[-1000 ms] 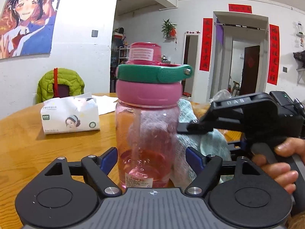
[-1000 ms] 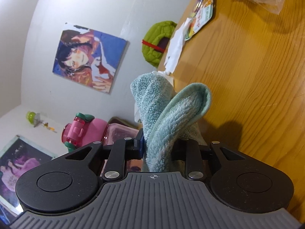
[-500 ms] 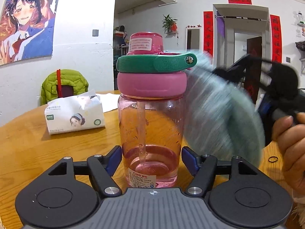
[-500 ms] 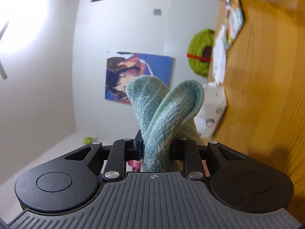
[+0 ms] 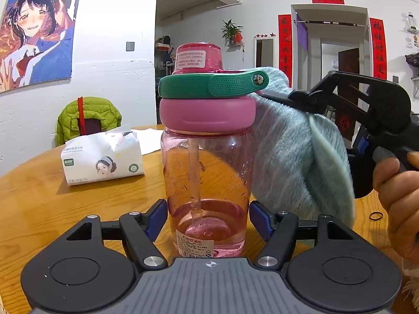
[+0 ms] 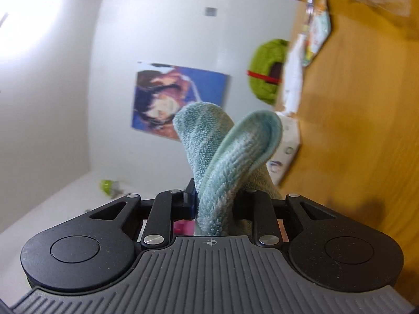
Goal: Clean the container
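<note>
Clear pink plastic bottle (image 5: 207, 180), glossy, with smooth matt pink lid (image 5: 207, 115) and ribbed green rubbery strap (image 5: 209, 86) at centre frame. Fluffy looped pale blue terry cloth (image 5: 293, 157) to its right. Warm, lightly sheened wood desk (image 5: 34, 198). Shiny printed wrap on tissue pack (image 5: 102, 162), left. Matt black plastic left tongs (image 5: 208, 217), bright metal rivets, ribbed grey body along bottom.

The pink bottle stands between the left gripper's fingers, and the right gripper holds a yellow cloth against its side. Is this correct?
Not quite: the cloth is light blue, not yellow, as the left wrist view shows. The pink bottle does stand between the left gripper fingers, the right gripper holding the cloth.
</note>
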The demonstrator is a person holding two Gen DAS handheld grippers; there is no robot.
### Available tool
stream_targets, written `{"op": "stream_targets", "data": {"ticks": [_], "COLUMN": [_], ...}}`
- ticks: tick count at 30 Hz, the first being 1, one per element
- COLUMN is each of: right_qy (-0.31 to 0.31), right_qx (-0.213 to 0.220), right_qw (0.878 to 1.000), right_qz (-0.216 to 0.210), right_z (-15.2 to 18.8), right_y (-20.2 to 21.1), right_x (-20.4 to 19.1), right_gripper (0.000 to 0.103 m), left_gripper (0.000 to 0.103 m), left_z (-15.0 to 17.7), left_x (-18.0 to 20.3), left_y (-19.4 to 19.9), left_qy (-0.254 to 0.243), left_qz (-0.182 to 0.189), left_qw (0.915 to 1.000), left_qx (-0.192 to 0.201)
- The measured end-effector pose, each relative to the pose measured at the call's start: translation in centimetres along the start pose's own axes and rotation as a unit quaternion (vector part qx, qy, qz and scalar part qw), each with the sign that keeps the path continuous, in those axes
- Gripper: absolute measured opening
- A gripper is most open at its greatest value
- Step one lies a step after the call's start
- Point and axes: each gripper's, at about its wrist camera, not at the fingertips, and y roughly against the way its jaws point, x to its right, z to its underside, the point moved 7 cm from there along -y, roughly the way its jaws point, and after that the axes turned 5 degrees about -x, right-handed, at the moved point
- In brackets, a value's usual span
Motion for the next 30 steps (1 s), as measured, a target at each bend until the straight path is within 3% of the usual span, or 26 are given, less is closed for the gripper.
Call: {"op": "stream_targets", "data": {"ticks": [2,5,8,11,12,13,16,20,23,25,30], "right_qy": [-0.004,-0.022,-0.016,-0.008,-0.005,-0.005,-0.014,-0.032,-0.002,0.025,0.054], "right_qx": [-0.019,-0.044,-0.038,-0.007,-0.003,-0.004,-0.023,-0.051,-0.05,-0.031,0.025], "right_qw": [0.998,0.985,0.988,1.0,1.0,1.0,0.998,0.982,0.98,0.982,0.986], "right_qz": [0.058,0.168,0.146,0.028,-0.002,-0.006,0.062,0.181,0.194,0.186,0.154], "right_z": [0.5,0.7,0.6,0.0,-0.1,-0.1,0.3,0.8,0.9,0.7,-0.3], "right_y": [-0.8,-1.7,-1.4,-0.5,-0.3,-0.3,-1.1,-1.4,-1.4,-1.0,0.5], "right_x": [1.2,4.0,3.5,0.9,0.3,0.2,1.6,4.6,4.2,3.2,1.5], "right_gripper": [0.026,0.026,0.027,0.027,0.027,0.027,0.027,0.027,0.027,0.028,0.029], "left_gripper": [0.066,0.066,0.066,0.066,0.066,0.066,0.066,0.066,0.068,0.084,0.08], "left_z": [0.0,0.0,0.0,0.0,0.0,0.0,0.0,0.0,0.0,-0.1,0.2], "left_x": [0.0,0.0,0.0,-0.1,-0.1,-0.1,0.0,0.0,-0.1,-0.1,0.9], "left_y": [0.0,0.0,-0.1,-0.1,-0.1,-0.1,-0.1,0.0,0.2,0.7,1.9], "left_qy": [-0.001,0.0,0.0,0.003,0.003,0.002,-0.001,0.0,0.015,0.034,0.038], "left_qz": [-0.002,0.0,0.001,0.004,0.004,0.004,0.002,0.003,0.007,0.005,-0.032], "left_qw": [1.0,1.0,1.0,1.0,1.0,1.0,1.0,1.0,0.9999,0.9994,0.9987], "left_qx": [0.0,0.0,0.0,0.0,0.0,0.0,-0.001,0.0,-0.001,0.001,0.009]}}
